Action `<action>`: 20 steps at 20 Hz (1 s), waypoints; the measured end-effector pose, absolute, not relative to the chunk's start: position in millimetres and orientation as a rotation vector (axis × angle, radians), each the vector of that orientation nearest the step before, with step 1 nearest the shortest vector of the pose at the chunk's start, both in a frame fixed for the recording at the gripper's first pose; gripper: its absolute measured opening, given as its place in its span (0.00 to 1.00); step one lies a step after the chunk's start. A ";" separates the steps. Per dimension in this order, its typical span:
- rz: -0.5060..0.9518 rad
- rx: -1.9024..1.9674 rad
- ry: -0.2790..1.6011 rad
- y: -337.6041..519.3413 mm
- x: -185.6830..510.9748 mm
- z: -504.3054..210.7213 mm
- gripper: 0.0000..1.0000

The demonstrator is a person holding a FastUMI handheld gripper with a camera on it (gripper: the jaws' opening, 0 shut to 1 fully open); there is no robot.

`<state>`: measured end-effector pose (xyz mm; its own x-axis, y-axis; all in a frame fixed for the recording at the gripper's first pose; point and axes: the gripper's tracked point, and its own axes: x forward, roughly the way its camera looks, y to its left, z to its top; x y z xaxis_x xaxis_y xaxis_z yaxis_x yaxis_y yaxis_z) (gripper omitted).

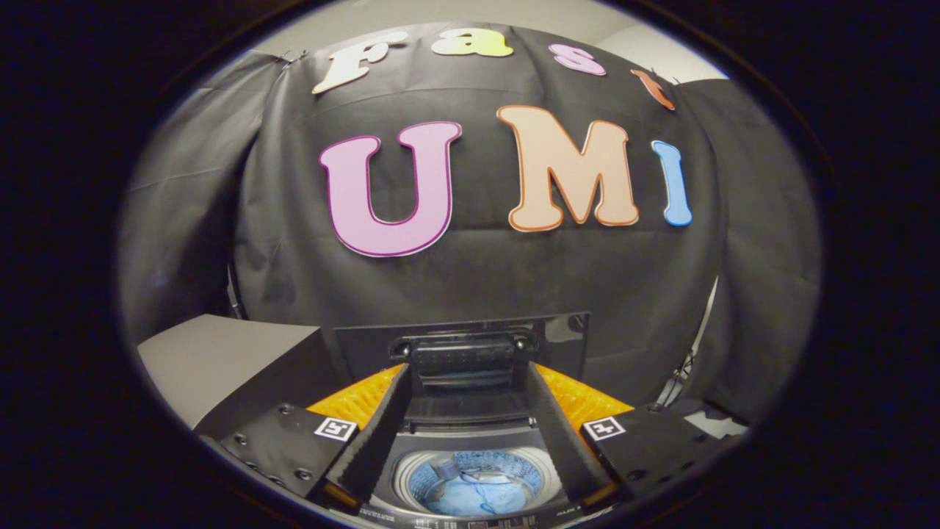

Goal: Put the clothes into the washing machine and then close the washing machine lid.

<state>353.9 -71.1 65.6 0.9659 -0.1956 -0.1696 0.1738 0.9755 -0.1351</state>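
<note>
From my remote seat I see the gripper (466,378) released, its two fingers (374,433) spread wide with nothing pressed between them. Just below and between the fingers sits the washing machine (470,441), its round drum (470,481) open to the camera. Inside the drum lie the clothes (463,498), a pale blue bundle resting at the bottom against the perforated drum wall, with a small blue part of the drum's interior poking up behind them. The fingers hang above the opening, apart from the fabric.

Ahead of the fingers, the washing machine lid (463,349) stands raised and folded upright at the back of the machine, its dark panel facing me, so the tub is uncovered. Its handle bar lines up between the fingertips; I cannot tell whether they touch it.

Off beyond the left finger, a grey desk (213,356) surface runs alongside the machine. Farther back, the black cloth wall (477,272) of the booth hangs behind everything, creased in places.
</note>
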 end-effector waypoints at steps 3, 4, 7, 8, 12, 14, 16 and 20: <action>-0.210 -0.173 0.158 -75.1 379.6 71.7 0.96; -0.218 -0.180 0.149 -76.3 388.2 72.8 0.96; -0.283 -0.188 0.115 -83.2 411.1 72.0 0.96; -0.285 -0.168 0.106 -80.5 418.7 71.1 0.96; -0.263 -0.075 0.039 -74.7 453.7 90.4 0.96; -0.261 -0.061 0.023 -78.9 476.5 98.2 0.96; -0.318 -0.042 0.053 -95.5 486.3 86.6 0.95; -0.309 -0.015 0.062 -93.8 510.7 79.5 0.95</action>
